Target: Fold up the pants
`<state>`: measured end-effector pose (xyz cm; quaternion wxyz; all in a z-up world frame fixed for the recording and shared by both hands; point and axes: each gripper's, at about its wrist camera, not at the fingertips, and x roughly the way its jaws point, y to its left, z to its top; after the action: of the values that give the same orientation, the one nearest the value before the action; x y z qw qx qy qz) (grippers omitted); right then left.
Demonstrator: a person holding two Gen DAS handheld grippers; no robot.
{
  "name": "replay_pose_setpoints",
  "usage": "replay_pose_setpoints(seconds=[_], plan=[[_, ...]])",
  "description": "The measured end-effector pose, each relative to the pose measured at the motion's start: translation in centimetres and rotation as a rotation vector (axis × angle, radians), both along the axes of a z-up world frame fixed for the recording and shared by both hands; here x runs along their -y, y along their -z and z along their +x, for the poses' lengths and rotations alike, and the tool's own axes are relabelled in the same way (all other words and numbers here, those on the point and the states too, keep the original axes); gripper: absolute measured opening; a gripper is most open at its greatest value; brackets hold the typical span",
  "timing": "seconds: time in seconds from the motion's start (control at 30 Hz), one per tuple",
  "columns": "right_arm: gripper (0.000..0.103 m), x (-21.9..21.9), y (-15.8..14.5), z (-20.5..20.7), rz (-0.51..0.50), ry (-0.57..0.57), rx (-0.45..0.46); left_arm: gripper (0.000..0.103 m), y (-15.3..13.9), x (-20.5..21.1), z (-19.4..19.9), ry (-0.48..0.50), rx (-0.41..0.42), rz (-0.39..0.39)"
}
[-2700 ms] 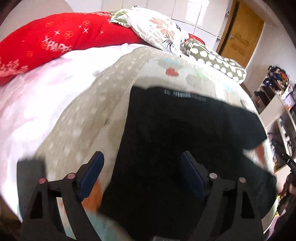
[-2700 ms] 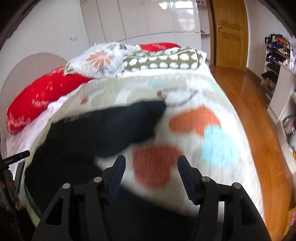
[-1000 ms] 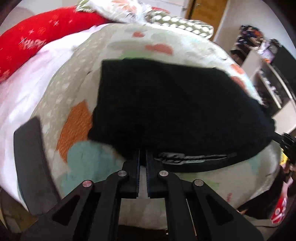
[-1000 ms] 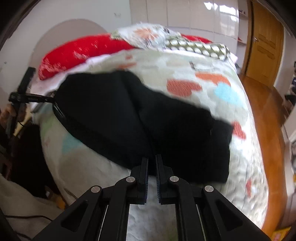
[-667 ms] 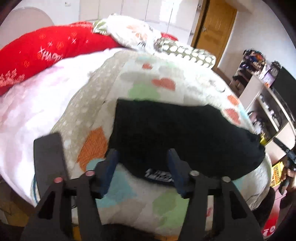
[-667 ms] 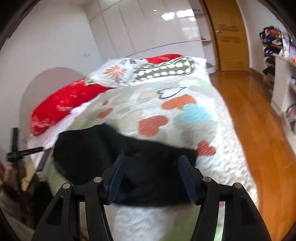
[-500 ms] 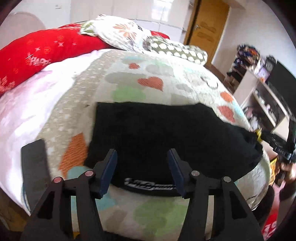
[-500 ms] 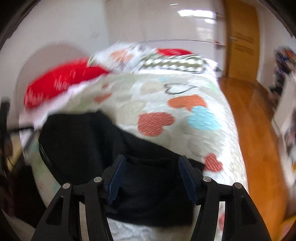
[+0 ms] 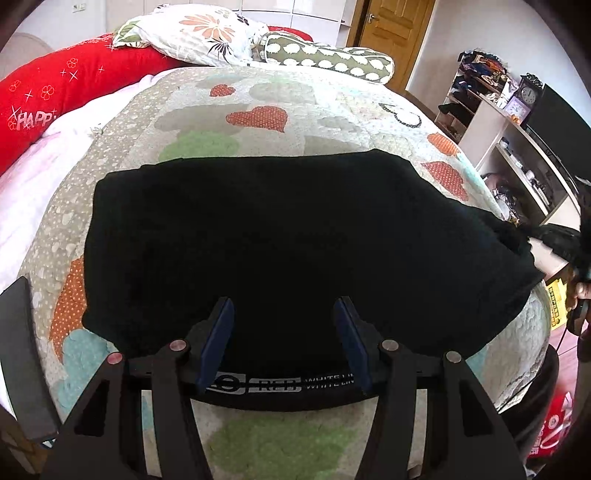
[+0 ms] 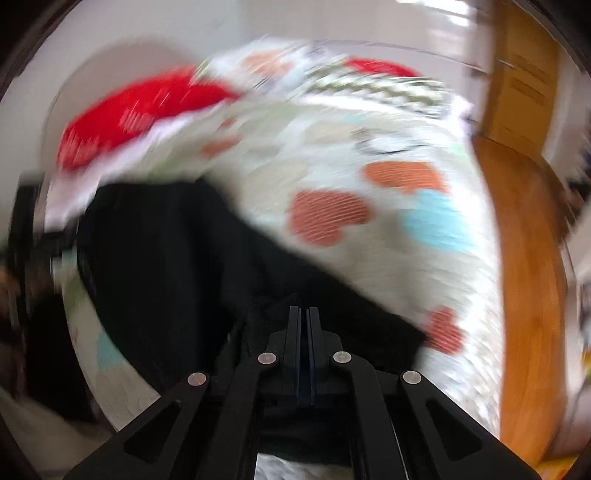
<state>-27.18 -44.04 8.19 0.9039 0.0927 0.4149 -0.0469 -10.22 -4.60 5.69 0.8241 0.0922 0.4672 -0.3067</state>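
Note:
Black pants (image 9: 288,229) lie folded flat across the heart-patterned quilt (image 9: 258,92), with the printed waistband (image 9: 288,386) along the near edge. My left gripper (image 9: 283,308) hovers open just over that waistband, and nothing is pinched between its blue pads. In the blurred right wrist view my right gripper (image 10: 303,312) is shut, with black pants (image 10: 166,258) fabric bunched up at its tips. The left wrist view shows that right gripper (image 9: 535,242) at the pants' right end, where the cloth is pulled up toward it.
A red pillow (image 9: 55,96), a floral pillow (image 9: 207,33) and a spotted bolster (image 9: 328,59) line the head of the bed. Shelves with clutter (image 9: 517,147) stand to the right. Wooden floor (image 10: 528,258) runs beside the bed. A dark flat slab (image 9: 18,354) lies at the left edge.
My left gripper let go of the waistband, opened and drew back a little. My right gripper opened, moved along the pants' end and shut on the cloth there.

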Motion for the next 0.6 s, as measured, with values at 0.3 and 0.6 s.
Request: replay_pose_setpoints(seconds=[0.3, 0.6], plan=[[0.038, 1.9, 0.2, -3.4, 0.083, 0.088, 0.087, 0.055, 0.3, -0.8, -0.7, -0.017, 0.003, 0.002], [0.051, -3.4, 3.1, 3.7, 0.042, -0.111, -0.072, 0.059, 0.2, -0.6, -0.8, -0.026, -0.005, -0.01]])
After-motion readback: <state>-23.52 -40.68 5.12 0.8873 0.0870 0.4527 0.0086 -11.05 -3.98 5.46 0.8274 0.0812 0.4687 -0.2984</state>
